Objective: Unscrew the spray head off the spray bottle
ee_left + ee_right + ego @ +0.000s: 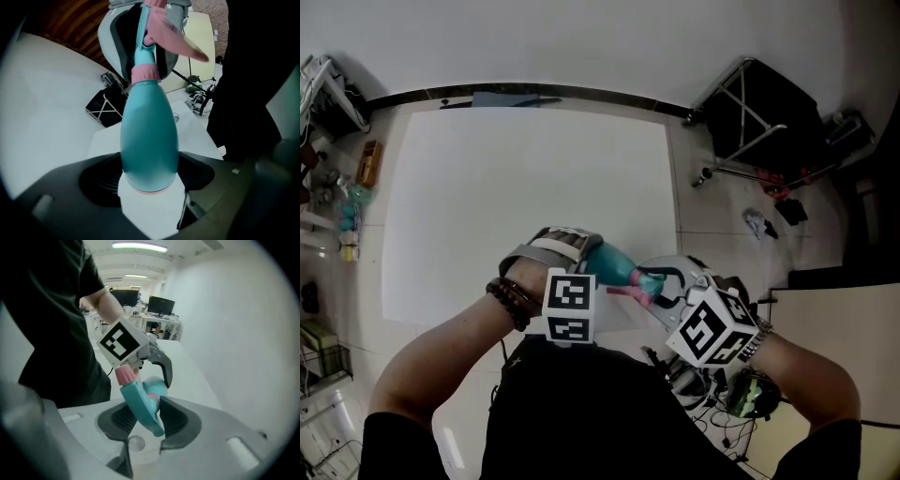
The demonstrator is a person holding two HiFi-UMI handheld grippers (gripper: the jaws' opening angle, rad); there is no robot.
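Both hover at the near worktop edge: left tool pinches the spray bottle; right tool, in its view alone, apparently nips the spray head.

Teal teardrop spray bottle, lifted, near level, base in left tongs, teal spray head with pink collar and trigger, still on the neck, clamped in right tongs

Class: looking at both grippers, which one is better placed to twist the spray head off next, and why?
The right gripper: its jaws clamp the teal spray head, so it can probably turn it. The left gripper grips the bottle around its body, better placed to hold it steady.
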